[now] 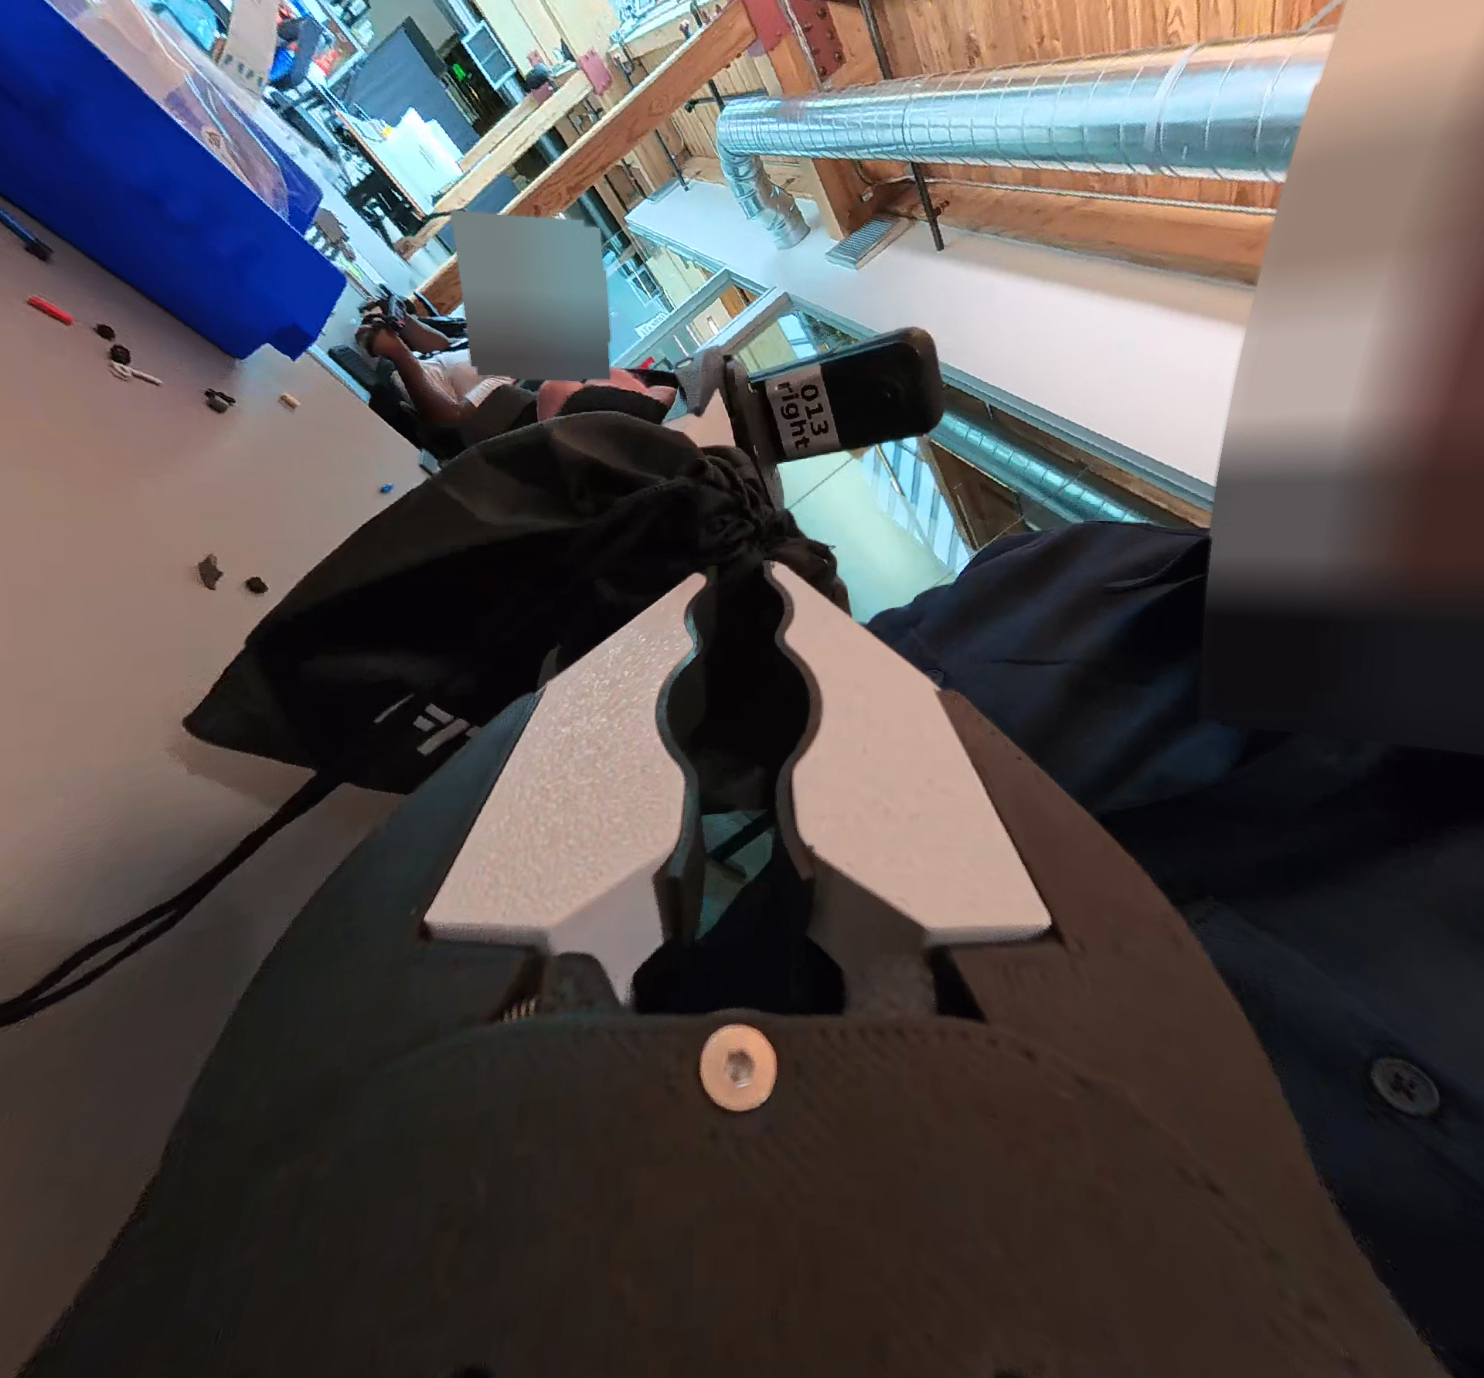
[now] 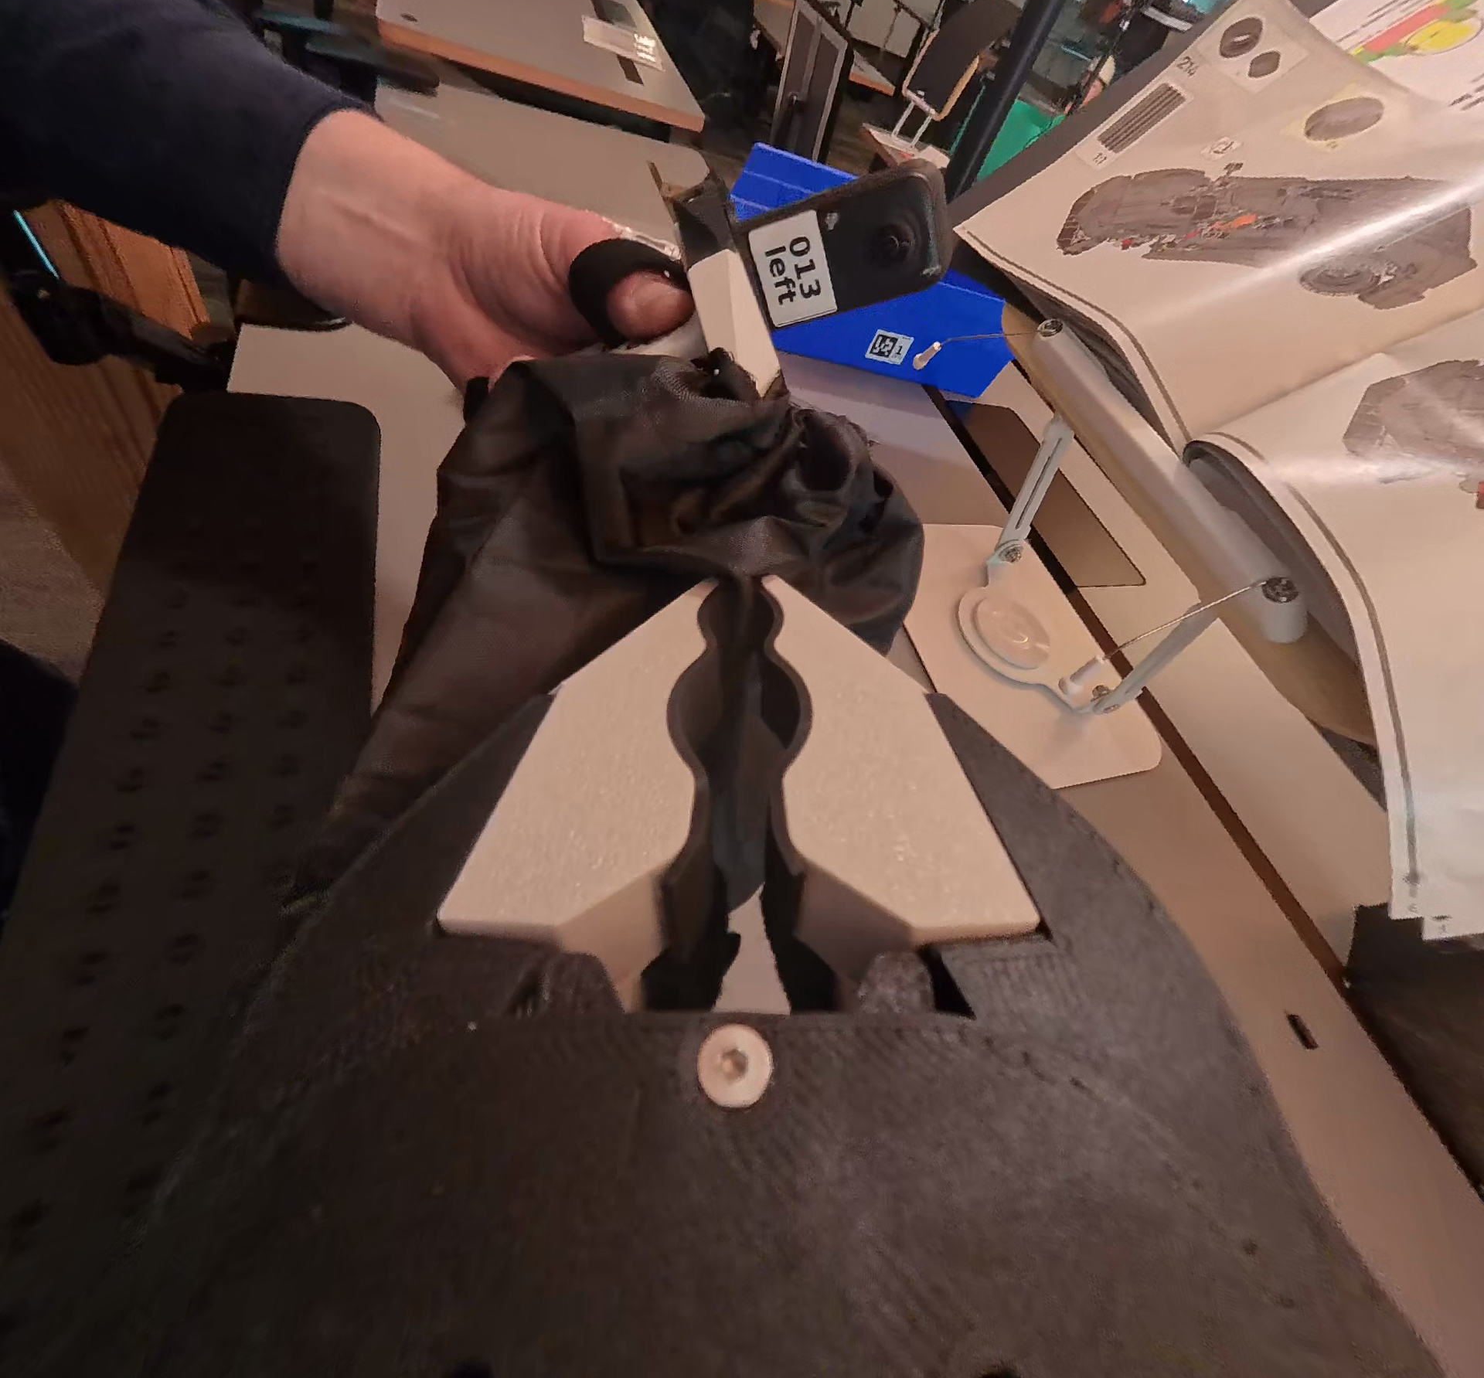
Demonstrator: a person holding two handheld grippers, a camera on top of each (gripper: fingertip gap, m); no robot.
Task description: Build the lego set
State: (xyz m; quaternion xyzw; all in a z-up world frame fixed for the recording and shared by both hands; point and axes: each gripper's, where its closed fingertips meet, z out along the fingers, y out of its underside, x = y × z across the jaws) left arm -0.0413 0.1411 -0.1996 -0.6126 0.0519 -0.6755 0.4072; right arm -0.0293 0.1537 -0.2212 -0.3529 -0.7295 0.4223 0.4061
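Note:
A black drawstring bag (image 1: 482,601) is held up between both grippers at its gathered mouth. My left gripper (image 1: 739,577) is shut on the bunched black fabric. My right gripper (image 2: 743,589) is shut on the other side of the bag's mouth (image 2: 682,472). The right gripper's camera (image 1: 843,396) shows beyond the bag in the left wrist view. The left gripper (image 2: 735,304) and the hand holding it (image 2: 450,263) show beyond the bag in the right wrist view. Small loose lego pieces (image 1: 217,400) lie on the white table (image 1: 120,536). What is inside the bag is hidden.
A blue bin (image 1: 136,167) stands on the table's far side; it also shows in the right wrist view (image 2: 899,328). An open instruction booklet (image 2: 1253,279) rests on a white stand (image 2: 1124,472) at right. The bag's black cord (image 1: 161,922) trails over the table. A seated person (image 1: 482,392) is beyond the table. My two grippers' fingertips are within a few centimetres of each other.

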